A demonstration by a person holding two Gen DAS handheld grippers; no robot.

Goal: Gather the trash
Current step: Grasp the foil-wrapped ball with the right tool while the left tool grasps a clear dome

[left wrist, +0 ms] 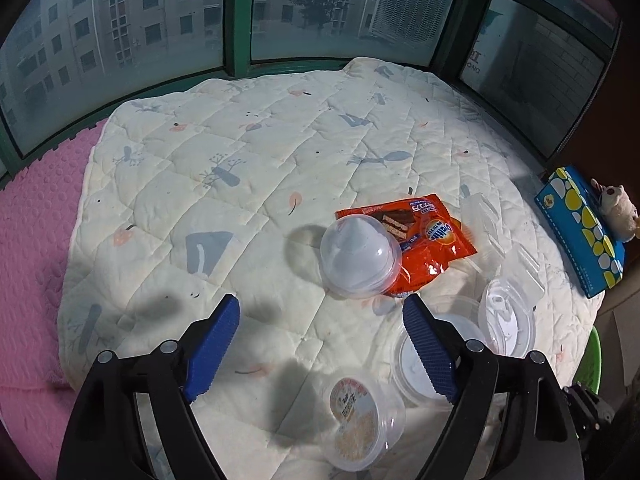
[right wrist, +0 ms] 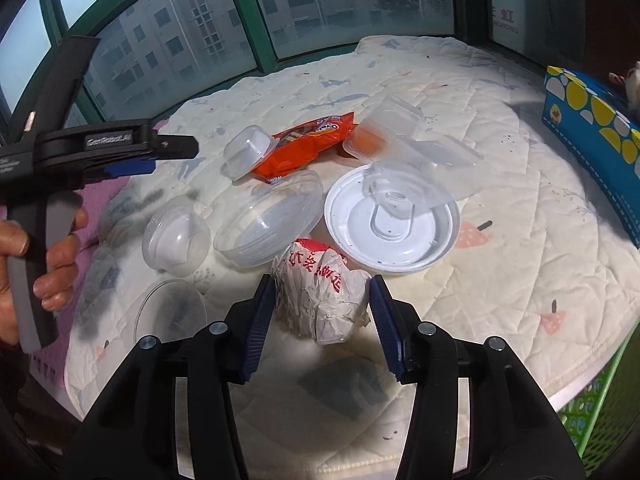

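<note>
**Right claw squeezing a paper ball, left claw hanging wide**

The right gripper (right wrist: 322, 312) is pinching a crumpled white paper wrapper with red letters (right wrist: 322, 294). Its two blue fingers (right wrist: 260, 322) are pressing on both sides of the ball, down on the cream quilted blanket with little pictures (right wrist: 520, 208).

Just past the paper ball, a round white plastic lid with a pull tab (right wrist: 390, 222) is lying flat. To its left, a clear shallow plastic bowl (right wrist: 268, 224) is tipping on its side, and a clear plastic dome cup (right wrist: 176, 238) is sitting beside that. A flat clear round lid (right wrist: 170, 314) is lying nearer the claw, on the left. Farther back, a shiny orange snack bag (right wrist: 306, 142) is lying with a small clear plastic tub (right wrist: 246, 152) leaning on it, and a clear square box with orange inside (right wrist: 372, 140) is sitting to its right. A blue tissue box with yellow and white spots (right wrist: 592, 132) is standing at the far right edge.

The left gripper (left wrist: 322, 346) is hanging over the blanket with its blue fingers (left wrist: 212, 348) wide apart and nothing between them. A person's hand (right wrist: 44, 264) is gripping its grey handle. A small clear tub with a printed paper lid (left wrist: 356, 420) is lying just under it. A green plastic basket (right wrist: 600, 400) is peeking out past the blanket's right edge.
</note>
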